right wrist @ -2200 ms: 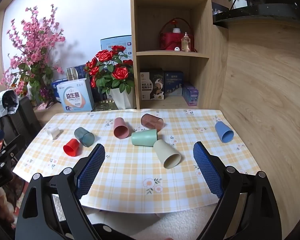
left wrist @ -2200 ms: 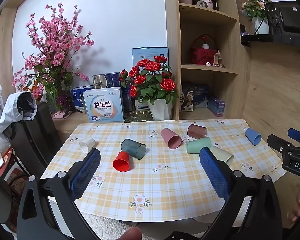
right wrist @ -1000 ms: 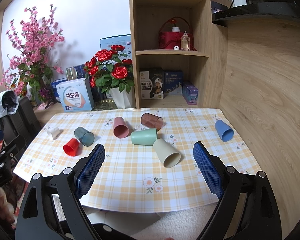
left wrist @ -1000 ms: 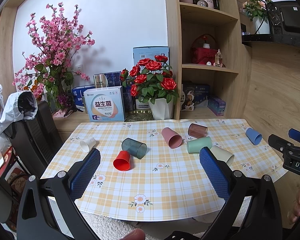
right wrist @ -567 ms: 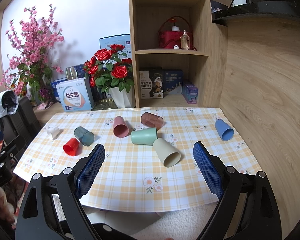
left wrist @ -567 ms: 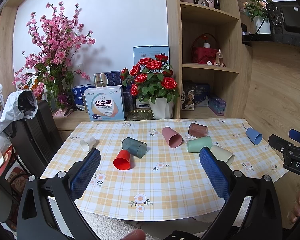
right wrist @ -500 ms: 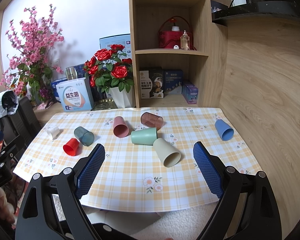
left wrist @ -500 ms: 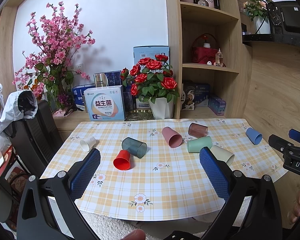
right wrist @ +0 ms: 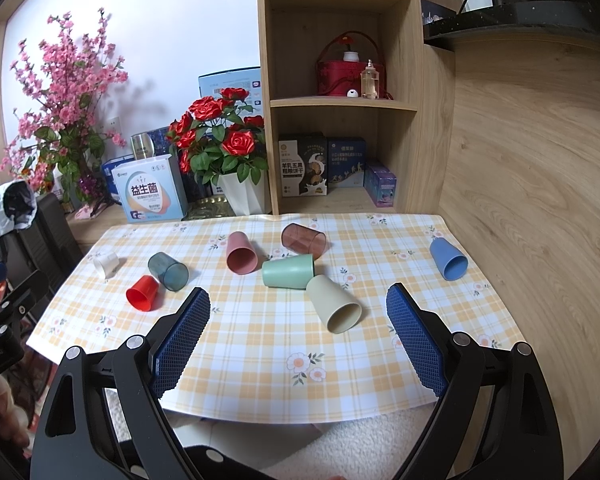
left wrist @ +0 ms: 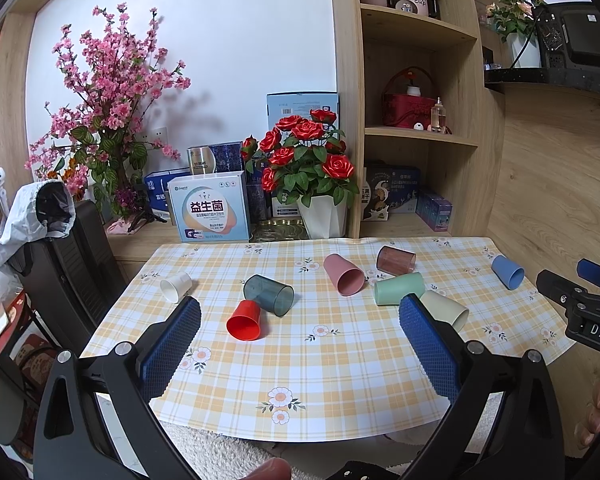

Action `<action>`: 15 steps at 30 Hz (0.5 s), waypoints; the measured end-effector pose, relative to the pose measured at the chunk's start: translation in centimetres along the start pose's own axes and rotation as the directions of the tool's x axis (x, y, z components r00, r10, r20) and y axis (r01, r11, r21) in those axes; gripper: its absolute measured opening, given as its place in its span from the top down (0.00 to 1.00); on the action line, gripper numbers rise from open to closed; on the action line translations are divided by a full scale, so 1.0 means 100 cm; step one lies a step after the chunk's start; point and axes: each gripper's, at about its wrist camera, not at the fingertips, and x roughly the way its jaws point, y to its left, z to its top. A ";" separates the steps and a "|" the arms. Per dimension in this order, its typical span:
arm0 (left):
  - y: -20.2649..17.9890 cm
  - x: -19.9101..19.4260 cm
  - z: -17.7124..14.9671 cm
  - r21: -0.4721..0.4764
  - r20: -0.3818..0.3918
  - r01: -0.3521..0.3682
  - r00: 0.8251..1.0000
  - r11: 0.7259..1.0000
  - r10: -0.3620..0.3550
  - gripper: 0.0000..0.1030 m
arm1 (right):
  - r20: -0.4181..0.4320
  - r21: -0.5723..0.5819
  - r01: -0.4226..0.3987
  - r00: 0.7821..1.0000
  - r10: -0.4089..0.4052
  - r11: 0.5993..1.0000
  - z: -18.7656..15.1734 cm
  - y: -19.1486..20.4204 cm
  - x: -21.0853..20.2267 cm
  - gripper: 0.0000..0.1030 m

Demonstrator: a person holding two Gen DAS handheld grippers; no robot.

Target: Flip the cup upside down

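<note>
Eight plastic cups lie tipped over on the checked, flower-patterned surface (left wrist: 340, 368), the beige plastic cup (right wrist: 334, 304) nearest its front edge. Left tongs (left wrist: 298, 340) and right tongs (right wrist: 298, 334) hover released, empty.

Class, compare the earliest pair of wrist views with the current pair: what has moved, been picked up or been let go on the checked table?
Nothing has visibly changed. All eight cups, from the white cup to the blue cup, lie on their sides where they were, and both the left tool and the right tool hang open before the table, holding nothing.
</note>
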 end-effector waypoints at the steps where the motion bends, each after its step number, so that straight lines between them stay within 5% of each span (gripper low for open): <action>1: 0.000 0.000 0.000 0.000 0.000 0.000 1.000 1.000 0.000 0.06 | 0.000 0.000 0.000 1.000 0.000 1.000 0.000 0.000 0.000 0.16; 15: 0.004 0.002 -0.009 0.000 -0.003 0.002 1.000 1.000 -0.002 0.06 | -0.003 0.003 0.000 1.000 0.000 1.000 0.005 0.002 -0.001 0.16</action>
